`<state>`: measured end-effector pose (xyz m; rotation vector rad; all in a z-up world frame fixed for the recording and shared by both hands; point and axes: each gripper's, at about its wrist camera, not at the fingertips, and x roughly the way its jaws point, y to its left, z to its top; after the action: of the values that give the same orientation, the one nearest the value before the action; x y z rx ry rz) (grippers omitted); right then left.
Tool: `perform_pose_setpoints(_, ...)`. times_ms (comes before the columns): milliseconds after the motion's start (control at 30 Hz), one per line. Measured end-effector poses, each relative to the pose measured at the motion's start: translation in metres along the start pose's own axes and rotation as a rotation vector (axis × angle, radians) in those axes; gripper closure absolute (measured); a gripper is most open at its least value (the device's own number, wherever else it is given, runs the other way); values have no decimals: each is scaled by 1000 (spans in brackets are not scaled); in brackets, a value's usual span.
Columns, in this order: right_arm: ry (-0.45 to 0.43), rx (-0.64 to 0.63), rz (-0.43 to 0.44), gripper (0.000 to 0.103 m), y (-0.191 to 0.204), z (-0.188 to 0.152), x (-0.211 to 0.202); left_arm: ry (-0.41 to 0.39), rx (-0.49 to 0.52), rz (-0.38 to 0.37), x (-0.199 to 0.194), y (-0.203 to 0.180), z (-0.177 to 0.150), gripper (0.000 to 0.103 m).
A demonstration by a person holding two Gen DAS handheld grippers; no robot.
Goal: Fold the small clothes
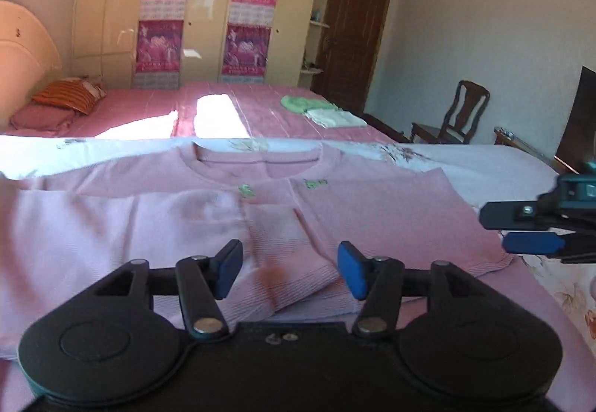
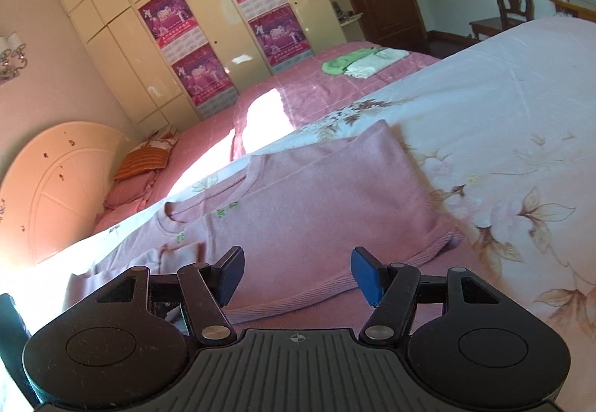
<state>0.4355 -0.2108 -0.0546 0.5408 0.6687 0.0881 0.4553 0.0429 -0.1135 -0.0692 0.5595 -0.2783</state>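
Sleeves of the pink top (image 1: 335, 211) appear folded in across its front, so the step in hand looks like the bottom-to-collar fold. The top lies flat on the flowered sheet (image 2: 503, 121), directly ahead of and below both tools, collar away from them and ribbed hem nearest.

The left gripper (image 1: 289, 268) hovers over a folded-in sleeve cuff, jaws spread with nothing pinched; cloth shows between the pads but they do not press on it. The right gripper (image 2: 297, 274) hangs just above the hem, jaws likewise spread and empty.

To do the fold well, I would pinch the hem at both corners through every layer, so the tucked sleeves travel with it, lift evenly, carry it toward the collar, and lay it down square before letting go. An uneven lift would likely drag a sleeve out.

Small green marks (image 1: 314, 183) on the chest are too blurred to read. Posters (image 2: 167, 19) on the wardrobe beyond carry writing, also illegible. Folded green and white clothes (image 2: 357, 63) sit on the far bed.
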Motion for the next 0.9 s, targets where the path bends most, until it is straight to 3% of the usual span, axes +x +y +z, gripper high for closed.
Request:
perform_pose_setpoints(167, 101, -19, 161, 40, 32, -8, 41, -6, -43, 224, -76, 62, -26, 49)
perform_pose_setpoints(233, 165, -34, 195, 59, 43, -15, 62, 19, -70, 316, -92, 86, -35, 50)
perform_pose_setpoints(333, 222, -54, 199, 59, 56, -26, 85, 70, -124, 388, -103, 120, -40, 51)
perform_pose_setpoints(400, 248, -83, 201, 61, 65, -31, 96, 85, -125, 393, -99, 128, -38, 51)
perform_pose_setpoints(433, 252, -126, 198, 88, 71, -34, 98, 93, -124, 394, -98, 132, -40, 51)
perform_pose_setpoints(467, 259, -170, 183, 98, 76, -37, 101, 92, -136, 397, -94, 134, -39, 51)
perform_pose_setpoints(633, 136, -303, 172, 98, 86, -24, 78, 72, -148, 399, -88, 139, -32, 57)
perform_pose_setpoints(767, -11, -308, 98, 98, 61, 0, 41, 69, -151, 390, -88, 141, -33, 59)
perform_pose_setpoints(900, 60, -262, 33, 98, 21, 4, 51, 70, -135, 383, -88, 138, -32, 64)
